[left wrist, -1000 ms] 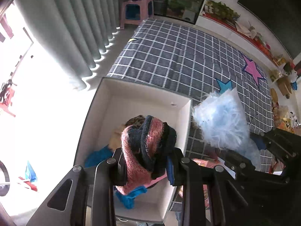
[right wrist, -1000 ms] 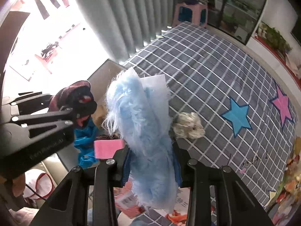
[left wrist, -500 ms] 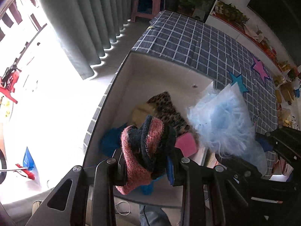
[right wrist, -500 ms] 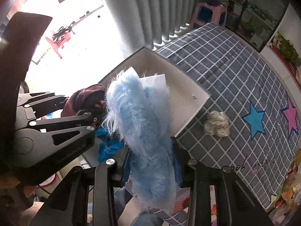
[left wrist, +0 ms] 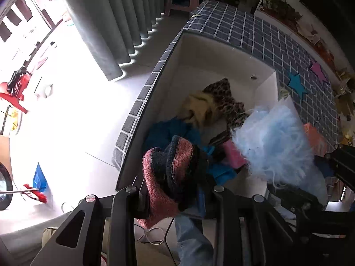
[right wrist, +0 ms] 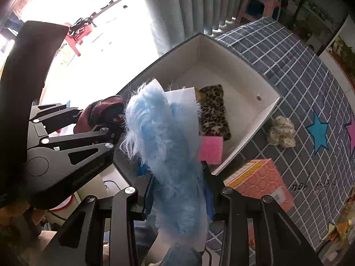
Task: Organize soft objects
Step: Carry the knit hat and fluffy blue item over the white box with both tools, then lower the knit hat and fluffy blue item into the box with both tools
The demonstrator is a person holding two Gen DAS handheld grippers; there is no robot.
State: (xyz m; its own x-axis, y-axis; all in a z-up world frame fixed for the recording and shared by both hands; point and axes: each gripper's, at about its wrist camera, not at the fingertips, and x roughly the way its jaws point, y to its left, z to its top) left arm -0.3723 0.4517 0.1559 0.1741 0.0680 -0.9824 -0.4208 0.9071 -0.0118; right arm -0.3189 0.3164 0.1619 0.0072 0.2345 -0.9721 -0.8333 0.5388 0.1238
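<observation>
The left hand-held gripper [left wrist: 175, 190] is clamped on a bunched knit piece [left wrist: 170, 173], coral-pink with dark navy bands, hanging over the near end of the white box [left wrist: 221, 55]. The right hand-held gripper [right wrist: 177, 197] is clamped on a fluffy pale-blue piece [right wrist: 164, 137] with long shaggy fibres, seemingly in clear wrap, above the box's near edge. Inside lie leopard-print [right wrist: 214, 113], pink [right wrist: 210, 149] and blue [left wrist: 170, 130] soft pieces.

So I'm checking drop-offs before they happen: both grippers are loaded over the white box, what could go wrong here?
The fluffy blue item in the right gripper hangs near the box's near wall, so it could land on the rim or outside. The knitted red-and-navy piece in the left gripper sits close beside it; the long fibres might snag.
</observation>
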